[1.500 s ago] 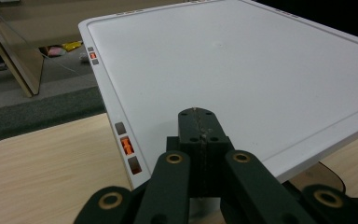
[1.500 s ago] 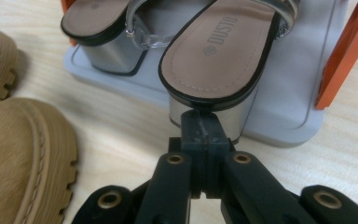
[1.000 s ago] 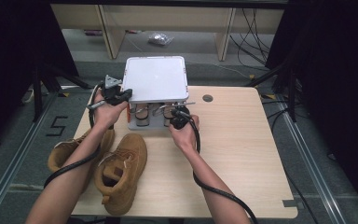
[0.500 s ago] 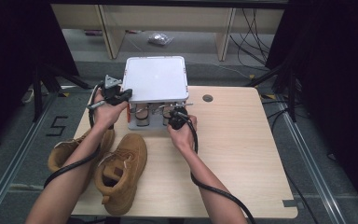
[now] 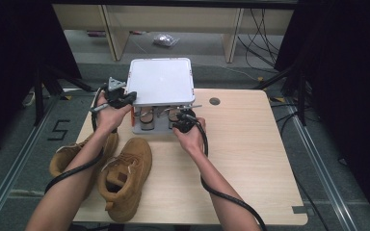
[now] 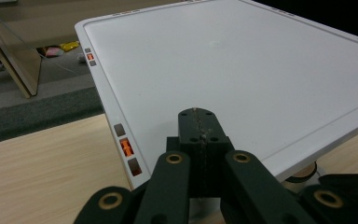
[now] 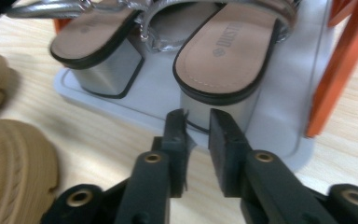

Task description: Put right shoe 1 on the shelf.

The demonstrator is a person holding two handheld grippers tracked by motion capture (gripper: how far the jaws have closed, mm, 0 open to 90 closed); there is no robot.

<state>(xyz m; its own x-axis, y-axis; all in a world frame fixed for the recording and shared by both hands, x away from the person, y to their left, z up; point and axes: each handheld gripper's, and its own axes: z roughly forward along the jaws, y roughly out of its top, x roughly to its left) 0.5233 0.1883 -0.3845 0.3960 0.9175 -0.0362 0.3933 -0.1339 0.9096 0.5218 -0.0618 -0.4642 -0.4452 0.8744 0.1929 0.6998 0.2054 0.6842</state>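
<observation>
Since the earlier high view, little has shifted: both hands stay at the small shoe rack [image 5: 160,81], and the one change is at the right gripper [image 7: 197,119], whose jaws have just been opening and now stand slightly apart, with nothing pressed between them.

The right gripper view gives what the high view hides under the rack's white top: a pair of block-heeled sandals with silver straps on the grey lower tray [image 7: 279,140]. The nearer sandal [image 7: 233,51] has its heel just beyond the parted jaw tips; the other sandal [image 7: 95,44] stands beside it, to the left in that view. An orange post [image 7: 342,65] of the rack rises at the right, and tan soles show at the left edge.

The left gripper view looks across the rack's white top [image 6: 242,70], with its small orange marks along the edge. The left gripper [image 6: 200,128] has its jaws pressed together, tips resting over the near edge of that top.

The high view alone shows the whole layout: the rack at the far edge of the wooden counter [image 5: 250,159], and two tan boots [image 5: 125,175] lying at the near left. The left hand [image 5: 108,115] is raised at the rack's left corner, the right hand [image 5: 189,137] sits low at its front, knuckles up, forearms reaching in from below.
</observation>
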